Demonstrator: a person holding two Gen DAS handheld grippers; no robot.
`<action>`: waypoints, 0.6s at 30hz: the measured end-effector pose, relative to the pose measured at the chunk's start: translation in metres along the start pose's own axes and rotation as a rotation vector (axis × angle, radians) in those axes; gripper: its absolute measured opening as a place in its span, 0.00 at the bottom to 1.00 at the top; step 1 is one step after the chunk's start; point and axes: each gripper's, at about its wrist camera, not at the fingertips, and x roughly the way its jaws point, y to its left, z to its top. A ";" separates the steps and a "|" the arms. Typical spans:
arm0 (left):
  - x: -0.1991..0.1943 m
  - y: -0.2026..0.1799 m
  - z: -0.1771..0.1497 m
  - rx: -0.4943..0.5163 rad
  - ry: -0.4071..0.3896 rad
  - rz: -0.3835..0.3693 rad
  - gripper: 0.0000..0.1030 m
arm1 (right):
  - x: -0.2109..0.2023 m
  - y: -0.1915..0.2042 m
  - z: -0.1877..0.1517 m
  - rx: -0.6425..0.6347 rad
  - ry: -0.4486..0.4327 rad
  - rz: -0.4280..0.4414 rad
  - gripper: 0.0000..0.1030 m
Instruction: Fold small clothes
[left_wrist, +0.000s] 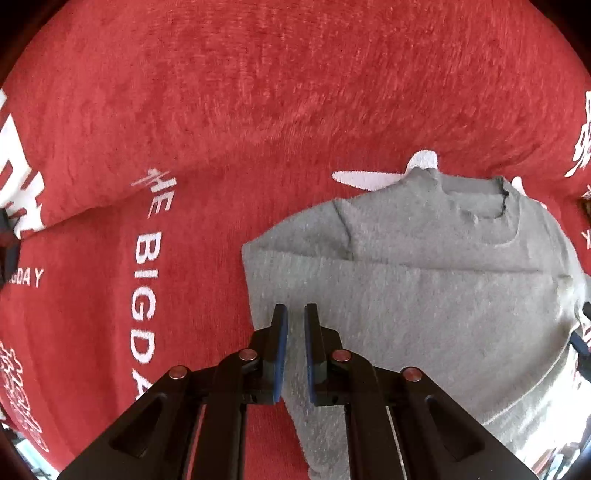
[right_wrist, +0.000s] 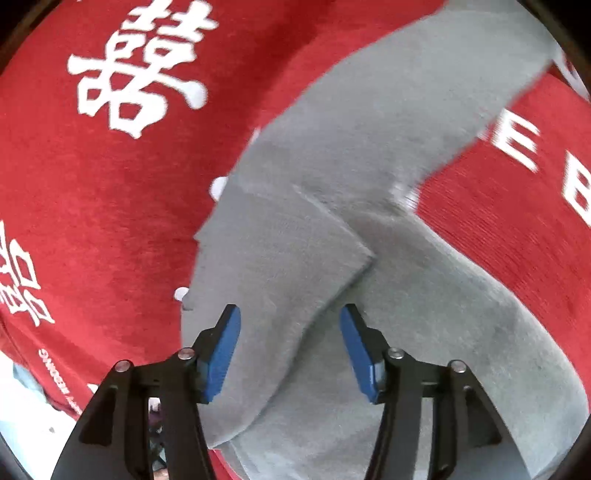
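A small grey sweatshirt (left_wrist: 424, 288) lies on a red cloth (left_wrist: 258, 92), neck opening at the far side. Its left sleeve is folded over the body. My left gripper (left_wrist: 295, 314) hovers over the garment's left edge with its jaws nearly closed and nothing between them. In the right wrist view the same grey sweatshirt (right_wrist: 332, 240) lies with a folded sleeve flap across its middle. My right gripper (right_wrist: 290, 314) is open above the folded sleeve and holds nothing.
The red cloth (right_wrist: 110, 203) covers the surface and carries white printed letters (left_wrist: 146, 280) and Chinese characters (right_wrist: 140, 66). Its edge and a pale floor (right_wrist: 22, 391) show at the lower left of the right wrist view.
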 end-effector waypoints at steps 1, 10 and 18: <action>0.003 -0.002 0.001 0.003 0.007 0.010 0.10 | 0.008 0.001 0.005 0.010 0.011 -0.018 0.58; 0.009 0.004 -0.008 -0.057 -0.029 0.038 0.09 | 0.006 0.105 0.034 -0.431 -0.025 0.143 0.08; -0.003 0.020 -0.003 -0.136 0.000 0.007 0.10 | 0.021 0.022 0.046 -0.215 0.028 -0.125 0.26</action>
